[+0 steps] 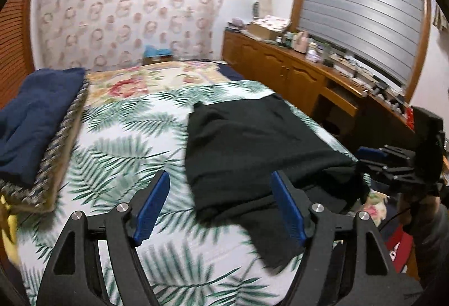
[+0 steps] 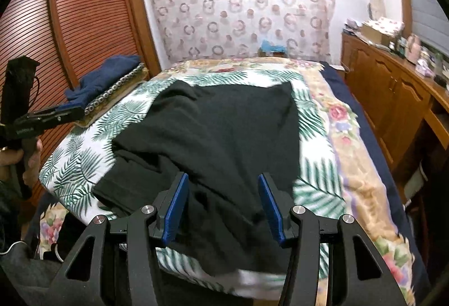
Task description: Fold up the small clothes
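Black garment (image 2: 224, 132) lay partly folded on the leaf-print sheet (image 1: 118, 143) of the bed (image 2: 362, 182), with its near edge hanging toward the bed's front. Left gripper (image 1: 220, 188) hovered just above the sheet at the garment's left side, blue fingers (image 1: 151, 207) spread wide apart, holding nothing. Right gripper (image 2: 223, 188) hung over the garment's near part, fingers (image 2: 176, 210) also wide apart and empty. Farther left on the bed rested a navy folded cloth (image 1: 36, 115) upon a braided-edge cushion (image 1: 60, 143). Wooden counter (image 1: 303, 67) with small clutter stood along the right wall.
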{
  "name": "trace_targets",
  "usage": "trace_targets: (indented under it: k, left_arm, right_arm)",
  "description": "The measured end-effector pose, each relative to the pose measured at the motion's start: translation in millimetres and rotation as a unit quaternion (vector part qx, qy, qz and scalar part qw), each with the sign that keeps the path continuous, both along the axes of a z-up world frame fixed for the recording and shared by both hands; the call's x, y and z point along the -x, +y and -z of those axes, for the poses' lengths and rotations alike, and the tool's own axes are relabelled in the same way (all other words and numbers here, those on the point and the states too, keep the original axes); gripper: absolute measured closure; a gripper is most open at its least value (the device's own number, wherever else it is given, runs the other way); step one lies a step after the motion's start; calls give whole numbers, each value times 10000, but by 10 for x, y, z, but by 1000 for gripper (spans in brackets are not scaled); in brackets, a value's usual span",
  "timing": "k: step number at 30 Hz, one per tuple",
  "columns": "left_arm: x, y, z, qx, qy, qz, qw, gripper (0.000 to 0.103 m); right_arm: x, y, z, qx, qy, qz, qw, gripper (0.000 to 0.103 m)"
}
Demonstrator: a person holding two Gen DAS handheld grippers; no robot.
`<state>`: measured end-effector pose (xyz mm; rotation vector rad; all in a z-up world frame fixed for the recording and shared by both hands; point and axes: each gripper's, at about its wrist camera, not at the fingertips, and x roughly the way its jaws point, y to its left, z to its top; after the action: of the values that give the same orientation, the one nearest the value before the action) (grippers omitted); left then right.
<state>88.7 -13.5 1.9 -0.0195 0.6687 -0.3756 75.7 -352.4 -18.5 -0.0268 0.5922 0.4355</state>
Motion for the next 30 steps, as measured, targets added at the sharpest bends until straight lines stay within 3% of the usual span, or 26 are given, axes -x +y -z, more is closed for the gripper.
trace_targets:
  k: [8, 17, 30]
  left_arm:
    - [119, 342, 44, -10, -119, -394, 9992, 28]
    - [218, 547, 56, -52, -223, -601, 9979, 28]
    - [264, 700, 129, 4, -229, -726, 9971, 28]
  right_arm:
    - [-253, 632, -71, 191, -110, -706, 9973, 50]
    - [-687, 1291, 14, 236, 236, -1561, 9872, 50]
    - [-1112, 1884, 212, 977, 579, -1841, 9763, 50]
